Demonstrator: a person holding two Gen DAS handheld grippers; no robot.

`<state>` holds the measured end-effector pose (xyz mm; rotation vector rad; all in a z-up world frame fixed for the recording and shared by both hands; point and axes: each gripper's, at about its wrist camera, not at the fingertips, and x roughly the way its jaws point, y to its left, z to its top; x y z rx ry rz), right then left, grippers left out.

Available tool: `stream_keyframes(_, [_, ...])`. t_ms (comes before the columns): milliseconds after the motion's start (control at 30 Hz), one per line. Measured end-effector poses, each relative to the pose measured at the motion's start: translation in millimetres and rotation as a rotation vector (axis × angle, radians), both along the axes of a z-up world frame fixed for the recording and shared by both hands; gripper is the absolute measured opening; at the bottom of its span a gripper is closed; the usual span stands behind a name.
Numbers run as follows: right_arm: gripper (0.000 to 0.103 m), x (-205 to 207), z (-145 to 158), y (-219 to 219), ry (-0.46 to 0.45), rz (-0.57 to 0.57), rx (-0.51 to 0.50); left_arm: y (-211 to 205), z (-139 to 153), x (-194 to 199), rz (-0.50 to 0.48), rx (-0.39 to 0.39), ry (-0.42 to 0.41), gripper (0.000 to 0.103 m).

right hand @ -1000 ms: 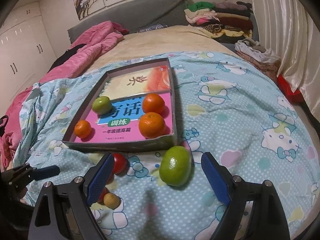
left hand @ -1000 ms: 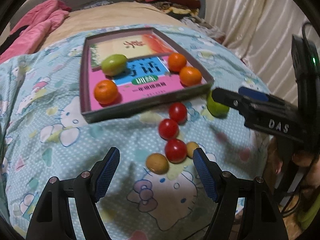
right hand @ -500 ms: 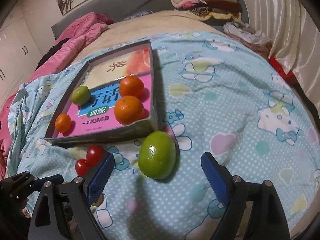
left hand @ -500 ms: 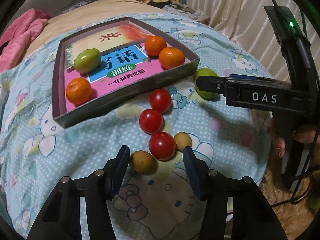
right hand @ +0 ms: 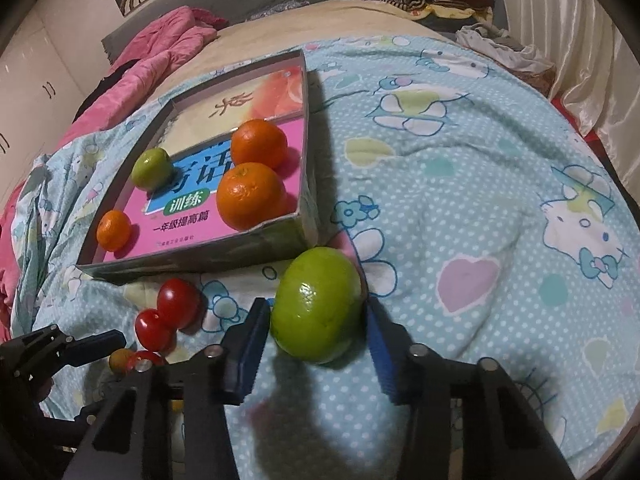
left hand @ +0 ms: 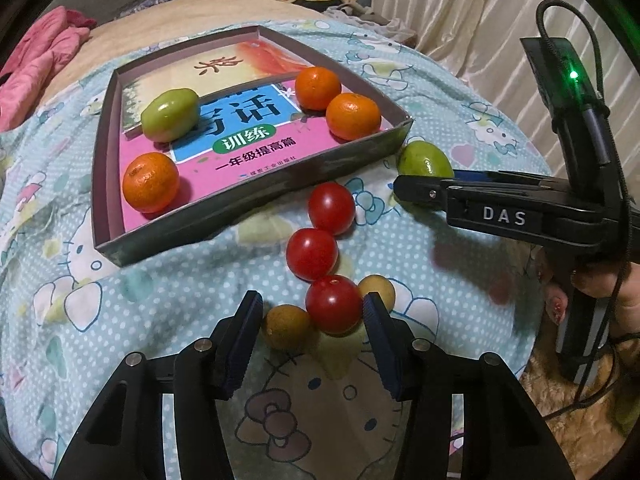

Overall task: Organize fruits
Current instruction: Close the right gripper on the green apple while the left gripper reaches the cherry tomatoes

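Bed w/ blue cartoon-print sheet (right hand: 460, 184), pale curtains (left hand: 460, 12) at right, white cupboards (right hand: 28, 92) left.

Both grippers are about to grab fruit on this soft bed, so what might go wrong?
The left gripper spans a red cherry tomato and a tan round fruit, so closing may squeeze both. The right gripper brackets the green round fruit, which might roll on the quilt.

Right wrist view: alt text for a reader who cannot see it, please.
The right gripper brackets a green fruit on a cartoon-print bedsheet, both pads at its sides. Behind it, a shallow box holds three oranges and a smaller green fruit.
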<state>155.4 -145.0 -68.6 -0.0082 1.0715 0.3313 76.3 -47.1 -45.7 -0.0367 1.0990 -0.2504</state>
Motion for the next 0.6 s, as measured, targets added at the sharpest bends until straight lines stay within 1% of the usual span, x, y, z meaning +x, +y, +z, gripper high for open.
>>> stream_keyframes(233, [0.045,3,-2,3,-0.002,0.011,-0.008,1,-7,5,-0.002,-0.033,0.038,0.053])
stream_keyframes(333, [0.041,5,-3,4,-0.004,0.015,-0.017,-1,-9,7,-0.005,-0.038,0.045,0.053])
stream_keyframes(467, [0.041,8,-5,0,0.009,0.008,0.020,-3,-12,10,-0.010,-0.037,0.051,0.053])
stream_keyframes(600, [0.041,9,-4,-3,0.011,0.002,0.041,1,-12,12,0.002,-0.072,0.055,0.052])
